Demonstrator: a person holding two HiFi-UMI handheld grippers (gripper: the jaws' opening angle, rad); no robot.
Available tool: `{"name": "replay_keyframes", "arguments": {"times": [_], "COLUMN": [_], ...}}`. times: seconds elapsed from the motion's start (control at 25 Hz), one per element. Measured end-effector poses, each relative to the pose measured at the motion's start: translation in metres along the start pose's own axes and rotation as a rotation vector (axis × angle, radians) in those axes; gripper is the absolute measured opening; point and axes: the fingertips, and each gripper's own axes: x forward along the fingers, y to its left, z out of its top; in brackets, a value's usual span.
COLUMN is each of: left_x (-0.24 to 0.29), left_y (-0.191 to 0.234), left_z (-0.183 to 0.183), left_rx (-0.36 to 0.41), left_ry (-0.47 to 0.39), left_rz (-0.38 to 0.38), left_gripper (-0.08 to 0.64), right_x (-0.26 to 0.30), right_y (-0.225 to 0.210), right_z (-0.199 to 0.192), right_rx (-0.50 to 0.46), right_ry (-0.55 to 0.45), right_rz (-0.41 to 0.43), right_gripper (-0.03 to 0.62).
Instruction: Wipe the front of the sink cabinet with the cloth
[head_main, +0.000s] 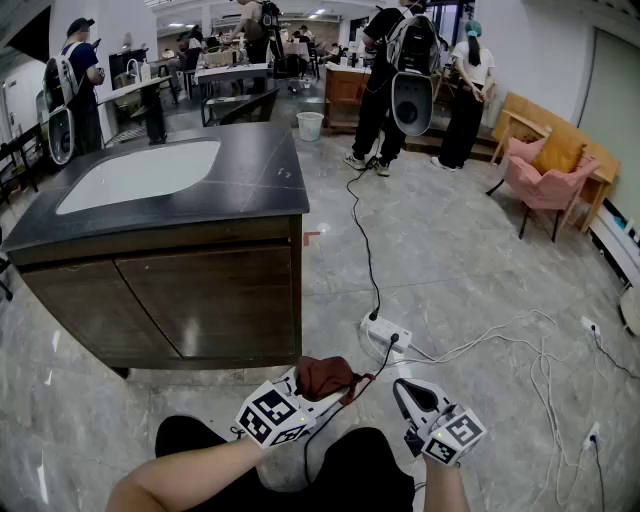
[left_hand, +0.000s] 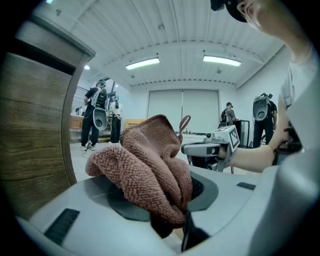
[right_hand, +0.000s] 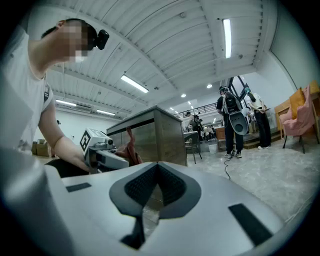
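Now clamping the bunched cloth (left_hand: 150, 165) between the left gripper's (head_main: 318, 392) jaws; holding the right gripper (head_main: 405, 392) closed, empty, alongside; facing the sink cabinet (head_main: 200, 300) beyond both jaws.

I stand in a large open hall that looks like a shared studio, not a home. A freestanding sink cabinet (head_main: 200, 300) sits on a marble-tile floor (head_main: 450, 250). Nearby are a pink armchair (head_main: 545, 180), a power strip (head_main: 385, 332) and loose cables (head_main: 470, 345). People (head_main: 412, 60) wear backpack rigs under strip lights (left_hand: 142, 63).
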Motion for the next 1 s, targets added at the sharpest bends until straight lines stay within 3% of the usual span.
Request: {"name": "replay_keyframes", "arguments": {"times": [0.24,0.68,1.0], "left_x": [-0.002,-0.027,-0.058], "left_y": [0.007,0.038,0.062], "left_z": [-0.013,-0.010,-0.003], "left_rx": [-0.019,-0.062,-0.054], "left_ry": [0.025,-0.004,-0.030], "left_rz": [-0.007,0.057,0.138], "left_gripper": [0.132,0.132,0.132], "right_x": [0.015,0.052,0.089], "right_y": [0.005,0.011,0.034], "right_z": [0.001,-0.007,0.001], "right_rx": [0.018,0.030,0.037], "right_ry": [-0.035,-0.019,-0.033], "right_rz": [0.025,0.054,0.158], "right_gripper": [0.012,0.012,0.012]}}
